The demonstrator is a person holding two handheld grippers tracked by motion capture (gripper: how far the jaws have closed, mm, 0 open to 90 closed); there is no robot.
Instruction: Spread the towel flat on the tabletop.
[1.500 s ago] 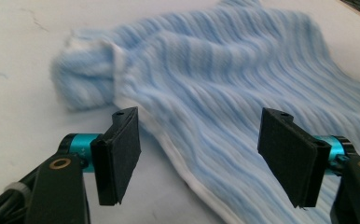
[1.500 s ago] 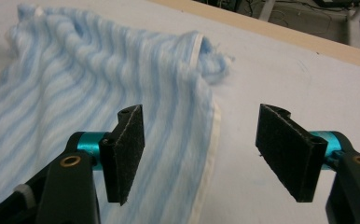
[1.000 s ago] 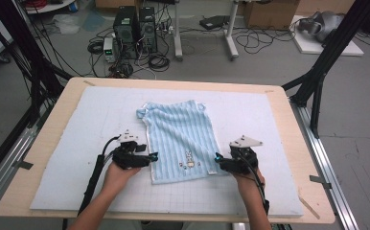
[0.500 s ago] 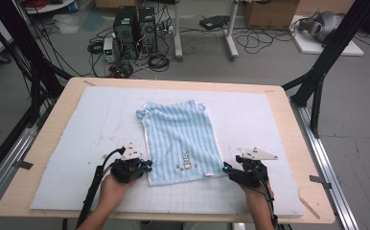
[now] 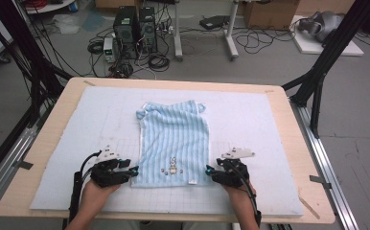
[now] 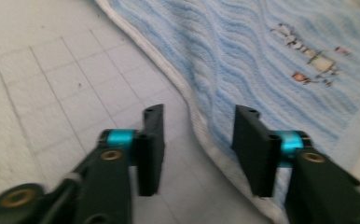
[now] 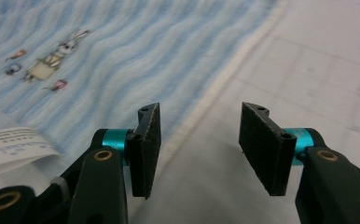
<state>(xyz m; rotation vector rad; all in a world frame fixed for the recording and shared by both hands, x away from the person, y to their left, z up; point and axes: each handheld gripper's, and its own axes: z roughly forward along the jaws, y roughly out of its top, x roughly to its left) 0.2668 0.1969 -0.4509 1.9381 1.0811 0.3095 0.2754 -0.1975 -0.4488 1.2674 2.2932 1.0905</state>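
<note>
At the near edge of the table, we hold the left gripper (image 5: 134, 171) and the right gripper (image 5: 209, 170) level with the two bottom corners of a blue-and-white striped baby garment (image 5: 173, 139), which lies flat in the middle of a pale gridded mat (image 5: 269, 124). The left gripper's jaws stand apart and empty, straddling the garment's white side hem (image 6: 201, 126); the right gripper's jaws are likewise spread with nothing between them, the opposite hem (image 7: 225, 79) running up between them. We judge this placement deliberate: each tool is set where a single close would pinch a lower corner, presumably to lift or fold the cloth away from us. Just beyond the jaws we can pick out a small embroidered rabbit motif (image 5: 172, 166) near the bottom hem, and a white care label (image 7: 10, 144) at the garment's right corner, its print too blurred to read. Farther off, the garment's upper end (image 5: 173, 106) shows two small bumps at its corners, too small to identify. Our forearms are cut off by the bottom of the high view. Beyond the wooden table (image 5: 49, 120), computer towers (image 5: 135, 24) and tangled cables sit on the floor.
</note>
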